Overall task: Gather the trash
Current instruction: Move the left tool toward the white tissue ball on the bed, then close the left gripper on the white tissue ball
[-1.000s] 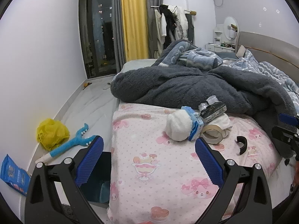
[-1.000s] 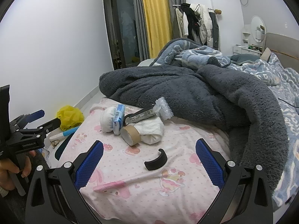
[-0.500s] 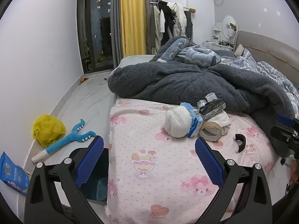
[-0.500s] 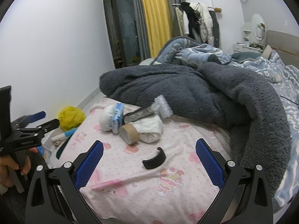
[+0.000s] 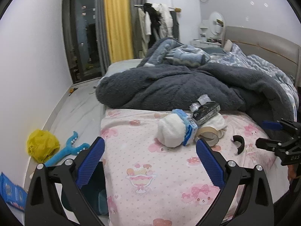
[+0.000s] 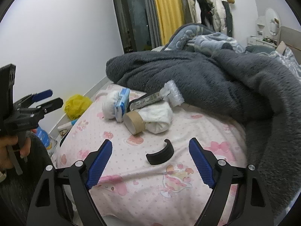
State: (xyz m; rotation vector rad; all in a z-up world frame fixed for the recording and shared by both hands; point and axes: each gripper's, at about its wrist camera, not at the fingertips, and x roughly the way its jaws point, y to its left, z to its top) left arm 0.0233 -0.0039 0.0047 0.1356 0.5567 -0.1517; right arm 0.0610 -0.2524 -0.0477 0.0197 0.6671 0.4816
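Observation:
Trash lies in a heap on the pink bed sheet (image 6: 143,188): a white tissue wad (image 5: 170,131) (image 6: 109,107), a blue carton (image 5: 189,130) (image 6: 123,103), a brown tape roll (image 6: 134,122) (image 5: 207,134), a dark wrapper (image 5: 206,111) (image 6: 148,99), white crumpled paper (image 6: 160,118) and a black curved piece (image 6: 160,153) (image 5: 239,144). My left gripper (image 5: 150,162) is open and empty, in front of the tissue wad. My right gripper (image 6: 150,162) is open and empty, with the black curved piece just beyond and between its fingertips.
A dark grey blanket (image 5: 178,86) is piled behind the trash. On the floor left of the bed lie a yellow bag (image 5: 42,145), a blue toy (image 5: 69,150) and a blue packet (image 5: 11,192). A dark bin (image 5: 94,188) stands beside the bed.
Both grippers have moved closer to the bed. The right gripper has come down towards the black curved piece. Both stay open.

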